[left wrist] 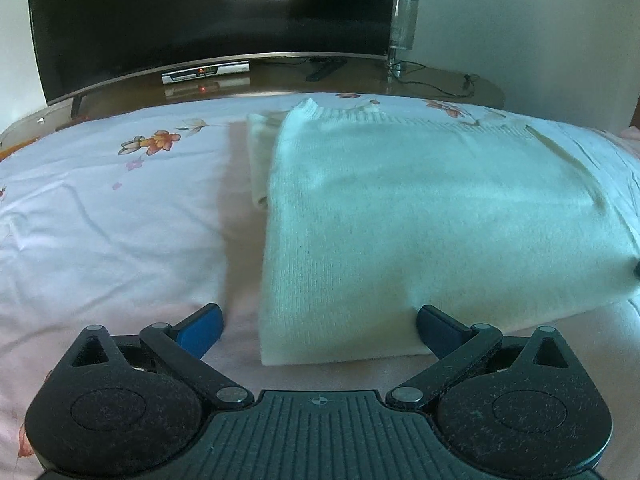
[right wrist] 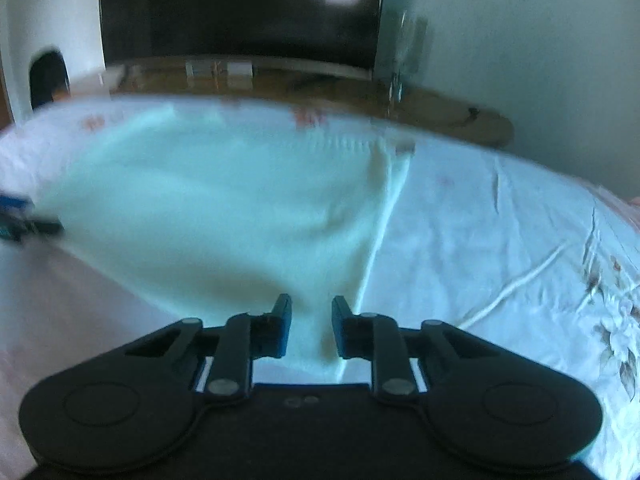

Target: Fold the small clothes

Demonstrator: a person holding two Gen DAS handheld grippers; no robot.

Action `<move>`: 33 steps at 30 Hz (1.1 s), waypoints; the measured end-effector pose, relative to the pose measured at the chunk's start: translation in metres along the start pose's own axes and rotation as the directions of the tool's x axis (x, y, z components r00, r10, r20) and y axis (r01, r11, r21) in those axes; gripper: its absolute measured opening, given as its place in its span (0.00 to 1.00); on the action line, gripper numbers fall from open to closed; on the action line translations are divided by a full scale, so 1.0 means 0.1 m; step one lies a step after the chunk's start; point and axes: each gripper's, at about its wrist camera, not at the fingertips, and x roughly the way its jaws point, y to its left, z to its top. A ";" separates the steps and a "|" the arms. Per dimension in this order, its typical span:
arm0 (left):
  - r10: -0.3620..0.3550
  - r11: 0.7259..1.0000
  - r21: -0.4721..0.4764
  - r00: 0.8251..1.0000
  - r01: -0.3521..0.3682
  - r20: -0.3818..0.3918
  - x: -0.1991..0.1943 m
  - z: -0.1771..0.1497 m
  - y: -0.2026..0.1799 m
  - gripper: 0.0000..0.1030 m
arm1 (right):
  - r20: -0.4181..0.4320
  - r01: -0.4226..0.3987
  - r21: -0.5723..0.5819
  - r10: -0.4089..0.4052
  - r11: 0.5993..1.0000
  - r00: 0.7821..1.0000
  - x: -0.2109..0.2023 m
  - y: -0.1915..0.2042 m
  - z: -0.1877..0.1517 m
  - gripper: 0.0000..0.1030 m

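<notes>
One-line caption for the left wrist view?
Open left gripper straddles the near edge of a white knit sweater on floral bedsheet.

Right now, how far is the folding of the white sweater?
Done: the sweater lies on the bed sheet with one sleeve tucked underneath. In hand: the right tool is gathering its near hem; the left tool is open at the near edge. Left: folding it over.

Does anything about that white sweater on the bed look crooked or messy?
Mostly tidy. The sweater lies folded flat on the bedsheet, but a paler layer sticks out past its left edge, so the fold isn't flush. In the right wrist view the right gripper has a bunched corner between its fingers. The left gripper is open.
</notes>
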 end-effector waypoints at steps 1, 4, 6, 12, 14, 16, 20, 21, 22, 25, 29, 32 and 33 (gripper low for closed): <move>-0.001 1.000 -0.002 1.000 0.001 0.000 0.00 0.00 0.01 1.00 | -0.031 0.010 -0.003 -0.010 1.000 0.999 0.09 0.00 -0.05 0.19; -0.002 1.000 -0.006 1.000 0.002 0.000 0.00 -0.02 0.04 1.00 | 0.007 0.036 -0.025 -0.036 0.999 0.999 0.08 0.00 -0.14 0.21; -0.001 1.000 -0.006 1.000 0.001 -0.003 0.00 -0.01 0.07 1.00 | 0.009 0.057 -0.038 -0.056 0.998 0.998 0.07 0.01 -0.18 0.23; 0.010 1.000 -0.022 1.000 -0.011 -0.023 0.02 0.03 0.16 1.00 | -0.015 0.067 0.004 -0.067 0.998 0.998 0.09 -0.02 -0.13 0.25; 0.039 0.998 -0.052 0.999 -0.040 -0.036 -0.01 0.06 0.23 1.00 | -0.020 0.077 -0.014 -0.077 0.997 0.997 0.11 -0.01 -0.10 0.25; 0.087 0.990 -0.110 0.995 -0.092 -0.051 -0.06 0.03 0.37 1.00 | -0.014 0.093 -0.011 -0.093 0.996 0.996 0.09 -0.02 -0.12 0.39; 0.138 0.966 -0.213 0.988 -0.148 -0.062 -0.34 -0.11 0.61 1.00 | -0.016 0.118 0.071 -0.117 0.990 0.993 -0.10 -0.12 -0.12 0.36; 0.110 0.961 -0.250 0.993 -0.118 -0.045 -0.42 -0.17 0.65 1.00 | 0.008 0.098 0.094 -0.099 0.991 0.995 -0.20 -0.13 -0.15 0.37; 0.074 0.951 -0.300 0.997 -0.078 -0.025 -0.48 -0.22 0.68 1.00 | 0.028 0.086 0.103 -0.089 0.991 0.996 -0.28 -0.12 -0.17 0.37; -0.094 0.873 -0.478 0.995 0.096 0.027 -0.51 -0.35 0.70 0.99 | 0.064 0.069 0.091 -0.075 0.993 0.995 -0.45 0.00 -0.23 0.36; -0.276 0.711 -0.648 0.956 0.272 0.099 -0.38 -0.45 0.62 0.75 | 0.087 0.008 0.121 -0.019 0.993 0.996 -0.52 0.12 -0.16 0.35; -0.369 0.511 -0.782 0.912 0.358 0.177 -0.20 -0.57 0.61 0.75 | 0.097 -0.010 0.116 -0.002 0.993 0.995 -0.51 0.21 -0.08 0.35; -0.383 0.457 -0.805 0.900 0.379 0.206 -0.16 -0.61 0.59 0.75 | 0.100 -0.019 0.115 0.008 0.993 0.995 -0.51 0.24 -0.06 0.36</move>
